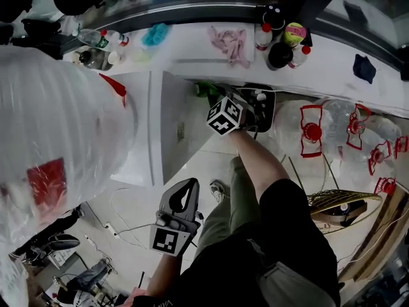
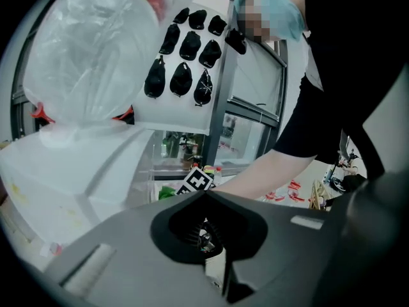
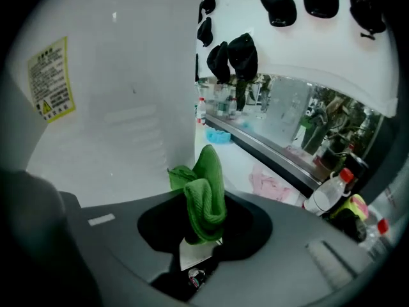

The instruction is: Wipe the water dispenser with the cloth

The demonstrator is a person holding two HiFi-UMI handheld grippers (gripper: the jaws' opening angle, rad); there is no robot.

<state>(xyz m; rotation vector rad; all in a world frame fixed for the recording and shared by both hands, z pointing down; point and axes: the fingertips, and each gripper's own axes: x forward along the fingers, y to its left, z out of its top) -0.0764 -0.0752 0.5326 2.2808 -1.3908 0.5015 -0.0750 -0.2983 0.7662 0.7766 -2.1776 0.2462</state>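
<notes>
The white water dispenser (image 1: 150,126) stands at centre left under a large clear bottle (image 1: 57,126). My right gripper (image 1: 214,99) is shut on a green cloth (image 1: 204,89), held close to the dispenser's side panel. In the right gripper view the bunched cloth (image 3: 204,194) sticks up from the right gripper (image 3: 203,232) next to the white panel (image 3: 121,114), which bears a yellow label (image 3: 51,78). Lower down, my left gripper (image 1: 190,185) hangs apart from the dispenser, shut and holding nothing. The left gripper (image 2: 206,197) looks up at the bottle (image 2: 96,56) and dispenser (image 2: 64,171).
A counter (image 1: 332,62) runs behind, carrying a pink rag (image 1: 230,43), bottles (image 1: 263,36) and a blue item (image 1: 155,34). Several empty water jugs with red handles (image 1: 313,130) lie on the floor to the right. Cables and gear (image 1: 77,267) clutter the lower left floor.
</notes>
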